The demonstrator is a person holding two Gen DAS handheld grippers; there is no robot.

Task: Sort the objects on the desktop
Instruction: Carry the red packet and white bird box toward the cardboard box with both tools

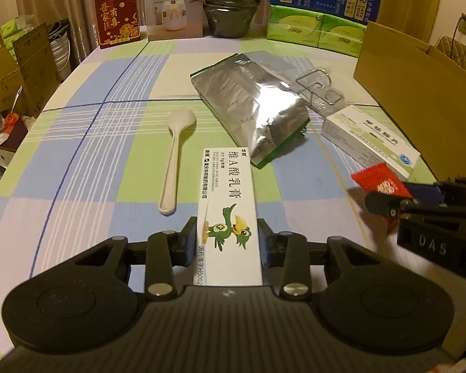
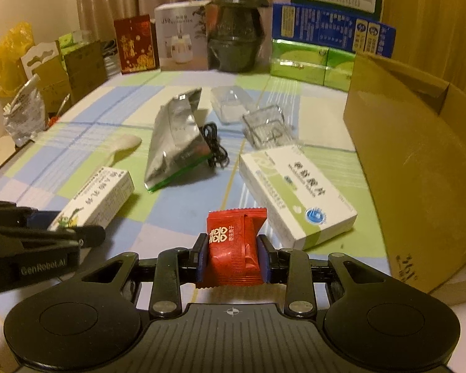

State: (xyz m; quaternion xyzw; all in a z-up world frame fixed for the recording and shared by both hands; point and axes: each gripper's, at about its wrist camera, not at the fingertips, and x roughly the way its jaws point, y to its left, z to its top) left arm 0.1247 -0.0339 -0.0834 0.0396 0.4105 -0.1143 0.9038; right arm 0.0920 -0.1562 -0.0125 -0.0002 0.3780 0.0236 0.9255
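Note:
My left gripper is shut on a long white ointment box with a green bird, also in the right wrist view. My right gripper is shut on a red candy packet, seen from the left wrist as a red packet. On the checked tablecloth lie a white spoon, a silver foil bag, a white medicine box, clear plastic trays and a black cable.
An open cardboard box stands at the right. Along the back are a red envelope, a humidifier box, a dark pot and green and blue boxes. Cartons stand beyond the table's left edge.

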